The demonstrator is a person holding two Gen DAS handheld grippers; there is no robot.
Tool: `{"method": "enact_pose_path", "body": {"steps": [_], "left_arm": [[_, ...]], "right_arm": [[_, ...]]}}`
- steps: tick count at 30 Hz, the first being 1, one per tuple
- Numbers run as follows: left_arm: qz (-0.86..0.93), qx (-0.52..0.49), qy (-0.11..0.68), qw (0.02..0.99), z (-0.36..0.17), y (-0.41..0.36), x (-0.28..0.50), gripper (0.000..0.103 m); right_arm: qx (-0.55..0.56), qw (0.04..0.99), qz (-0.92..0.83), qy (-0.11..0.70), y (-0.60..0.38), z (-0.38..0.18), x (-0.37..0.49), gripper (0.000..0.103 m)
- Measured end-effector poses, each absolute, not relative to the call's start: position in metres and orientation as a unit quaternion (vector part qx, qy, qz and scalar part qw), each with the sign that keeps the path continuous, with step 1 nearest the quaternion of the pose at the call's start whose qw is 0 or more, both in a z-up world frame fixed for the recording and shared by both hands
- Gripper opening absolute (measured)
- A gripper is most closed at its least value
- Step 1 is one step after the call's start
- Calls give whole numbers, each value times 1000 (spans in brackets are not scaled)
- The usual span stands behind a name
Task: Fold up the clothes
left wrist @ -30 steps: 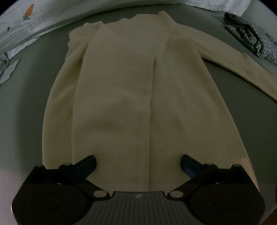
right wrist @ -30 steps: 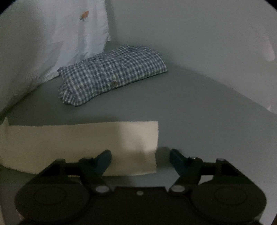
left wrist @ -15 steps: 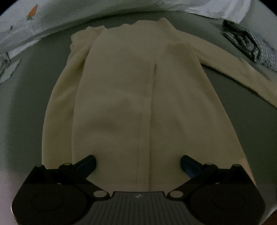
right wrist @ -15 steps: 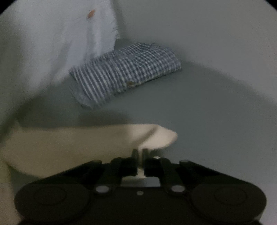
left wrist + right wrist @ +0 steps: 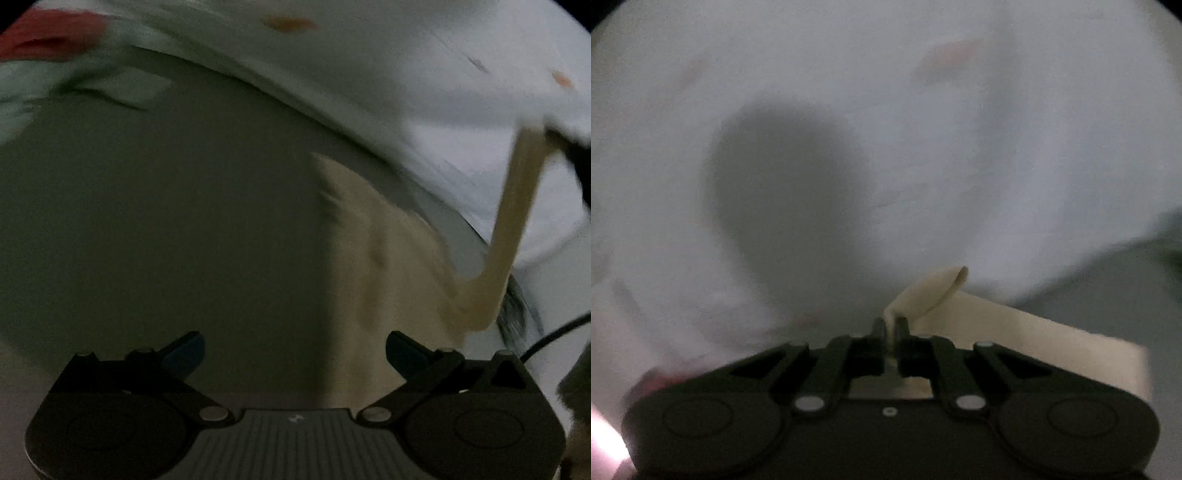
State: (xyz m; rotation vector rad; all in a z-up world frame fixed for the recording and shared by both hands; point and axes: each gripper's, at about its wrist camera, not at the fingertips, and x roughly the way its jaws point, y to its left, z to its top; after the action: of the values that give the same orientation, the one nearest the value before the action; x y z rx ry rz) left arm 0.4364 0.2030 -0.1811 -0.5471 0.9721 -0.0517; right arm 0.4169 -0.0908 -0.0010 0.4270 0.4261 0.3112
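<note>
— What is the right tool (image 5: pixel 890 325) doing?

— It is clenched on the cuff end of the cream garment's sleeve (image 5: pixel 1027 332). The fabric is pinched between the two closed fingers, a small fold of it sticks up past them, and the rest of the sleeve trails off to the right.

— And the left tool (image 5: pixel 294 349)?

— Released, jaws spread wide, nothing between them. It hangs low over the grey worktop (image 5: pixel 166 229).

— Where is the cream garment (image 5: pixel 384 266) itself?

— Its body lies on the worktop ahead and to the right of the left tool, blurred. From its far right side the sleeve rises steeply as a taut band toward the upper right.

— Anything else there?

— A white printed sheet (image 5: pixel 369 74) with small orange marks runs along the far edge of the worktop. The right view is mostly filled by it, with a dark rounded shadow on it.
</note>
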Motion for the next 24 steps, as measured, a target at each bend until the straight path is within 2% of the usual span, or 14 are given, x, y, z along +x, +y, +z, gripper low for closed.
{"method": "enact_pose_path", "body": {"steps": [2, 3, 4, 5, 9, 14, 18, 24], "left_arm": [[15, -279, 460, 843, -192, 239, 430, 103], [34, -288, 462, 838, -198, 256, 426, 103], [50, -295, 467, 832, -203, 270, 424, 103], [64, -300, 471, 827, -208, 283, 420, 103], [85, -290, 480, 823, -213, 304, 402, 103], [61, -269, 505, 818, -227, 279, 413, 103], [26, -213, 518, 828, -228, 222, 419, 103], [-25, -156, 535, 830, -221, 133, 415, 103]], "right_arm": [[214, 930, 200, 224, -12, 2, 431, 10], [201, 926, 225, 229, 21, 1, 435, 27], [187, 921, 250, 233, 53, -1, 439, 58], [156, 924, 259, 235, 79, -4, 439, 66], [127, 919, 256, 270, 96, -25, 424, 66], [96, 922, 183, 327, 8, -70, 368, 66], [57, 920, 56, 383, -99, -117, 308, 66], [75, 907, 9, 415, -180, -152, 247, 66]]}}
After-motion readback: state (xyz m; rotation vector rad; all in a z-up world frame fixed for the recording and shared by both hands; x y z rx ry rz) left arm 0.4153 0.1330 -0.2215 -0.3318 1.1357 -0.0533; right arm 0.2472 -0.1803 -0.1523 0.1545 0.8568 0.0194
